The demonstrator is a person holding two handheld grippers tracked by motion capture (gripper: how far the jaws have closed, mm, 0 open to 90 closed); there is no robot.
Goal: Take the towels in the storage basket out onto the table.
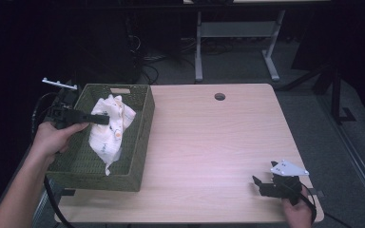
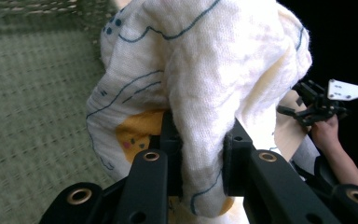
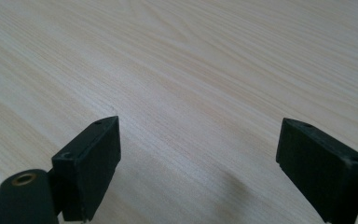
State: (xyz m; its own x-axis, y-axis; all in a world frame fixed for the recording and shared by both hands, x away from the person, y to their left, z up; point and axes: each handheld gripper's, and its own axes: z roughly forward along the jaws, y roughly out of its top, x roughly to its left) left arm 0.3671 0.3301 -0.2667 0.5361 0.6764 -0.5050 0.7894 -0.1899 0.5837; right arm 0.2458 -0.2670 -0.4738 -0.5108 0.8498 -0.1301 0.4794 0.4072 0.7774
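A white cloth [image 1: 108, 129] with blue lines and a yellow print hangs over the green woven basket [image 1: 140, 137] at the table's left. My left gripper [image 1: 103, 119] is shut on a fold of it, and the cloth's lower end drapes down toward the basket's floor. In the left gripper view the cloth [image 2: 200, 79] bulges between the two black jaws, pinched at my left gripper [image 2: 203, 154]. My right gripper [image 1: 259, 184] rests low near the table's front right corner; in its own view my right gripper [image 3: 198, 172] stands open with only bare wood between the jaws.
The light wooden table [image 1: 209, 142] has a round cable hole [image 1: 219, 96] near its far edge. Behind it stands a white desk frame [image 1: 237, 42] on a dark floor. The basket sits at the table's left edge.
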